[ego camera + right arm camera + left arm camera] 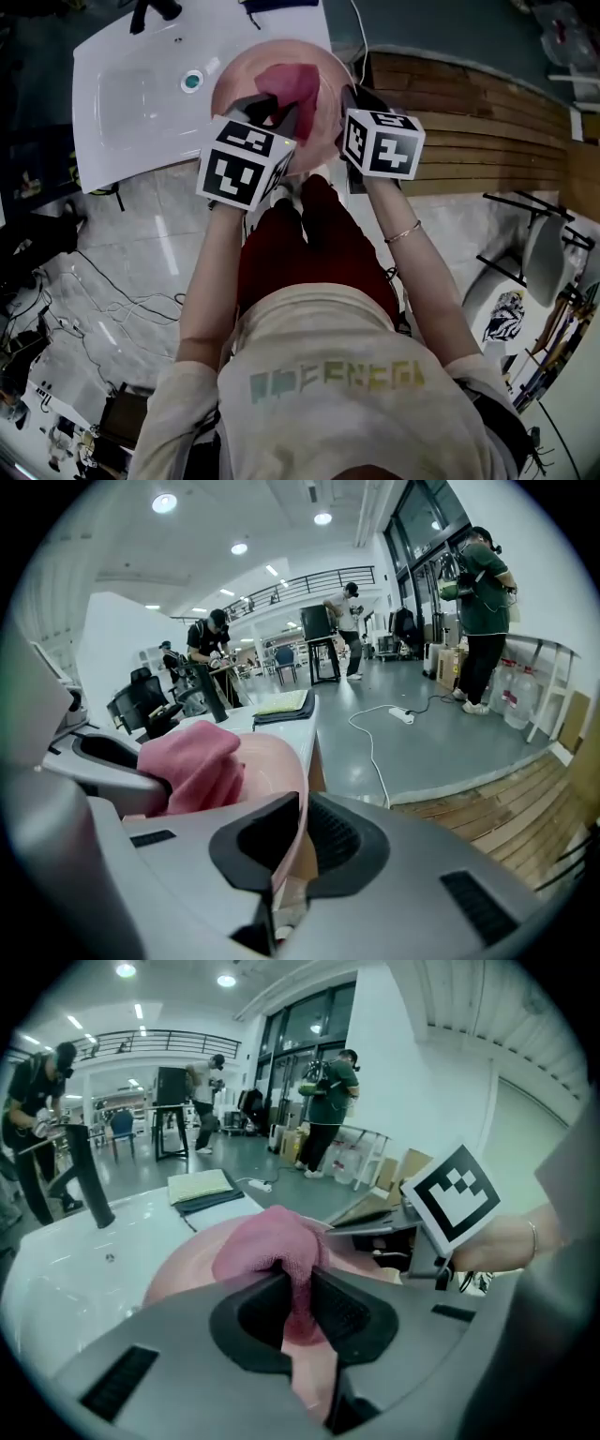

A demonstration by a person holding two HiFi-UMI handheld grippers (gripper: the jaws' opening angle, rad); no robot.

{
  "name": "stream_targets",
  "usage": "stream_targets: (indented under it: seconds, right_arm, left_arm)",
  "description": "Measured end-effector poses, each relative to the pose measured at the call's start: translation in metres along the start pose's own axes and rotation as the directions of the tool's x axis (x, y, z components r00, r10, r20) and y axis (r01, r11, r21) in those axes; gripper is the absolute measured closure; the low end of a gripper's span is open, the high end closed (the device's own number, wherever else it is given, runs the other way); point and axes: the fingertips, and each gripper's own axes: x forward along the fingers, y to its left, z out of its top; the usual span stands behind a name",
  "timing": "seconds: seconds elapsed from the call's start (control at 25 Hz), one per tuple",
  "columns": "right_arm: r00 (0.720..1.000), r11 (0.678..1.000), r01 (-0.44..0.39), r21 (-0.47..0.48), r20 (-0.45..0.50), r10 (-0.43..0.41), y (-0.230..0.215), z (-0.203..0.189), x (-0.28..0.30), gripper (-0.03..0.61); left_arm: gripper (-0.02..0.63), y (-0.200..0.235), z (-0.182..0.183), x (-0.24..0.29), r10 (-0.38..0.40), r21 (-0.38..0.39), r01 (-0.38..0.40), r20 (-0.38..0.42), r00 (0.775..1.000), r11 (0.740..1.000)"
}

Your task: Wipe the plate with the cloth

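Observation:
A pink plate is held over the right end of a white sink counter. My right gripper is shut on the plate's right rim. A pink-red cloth lies bunched against the plate's face. My left gripper is shut on the cloth, pressing it onto the plate. In the right gripper view the cloth sits left of the rim, with the left gripper's finger beside it.
The sink has a basin with a drain and a black faucet. A wooden deck runs to the right. Cables lie on the floor at left. Several people stand far off.

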Motion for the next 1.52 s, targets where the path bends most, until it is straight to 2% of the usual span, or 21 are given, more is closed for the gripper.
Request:
stream_targets:
  seconds: [0.16,0.44,0.92,1.52]
  right_arm:
    - [1.000,1.000,0.005,0.010,-0.010,-0.005,0.001,0.002,-0.003,0.523]
    - [1.000,1.000,-0.003,0.005,-0.014,0.003,-0.001,0.003,-0.001,0.523]
    - [1.000,0.999,0.022,-0.033,-0.015,-0.022,0.000,0.001,0.001,0.522]
    - [0.999,0.997,0.052,-0.059,0.001,-0.052,0.001,0.000,0.004,0.522]
  left_arm:
    - [0.548,-0.033,0.000,0.021,-0.049,0.095,0.055,-0.057,0.997,0.994]
    - [0.548,-0.048,-0.010,0.036,-0.047,0.191,0.073,-0.141,0.989,0.979]
    - [0.548,-0.043,-0.038,0.018,-0.056,0.189,0.092,-0.185,0.981,0.978]
    - [0.548,0.003,-0.068,-0.019,0.029,0.148,0.002,-0.203,0.979,0.989]
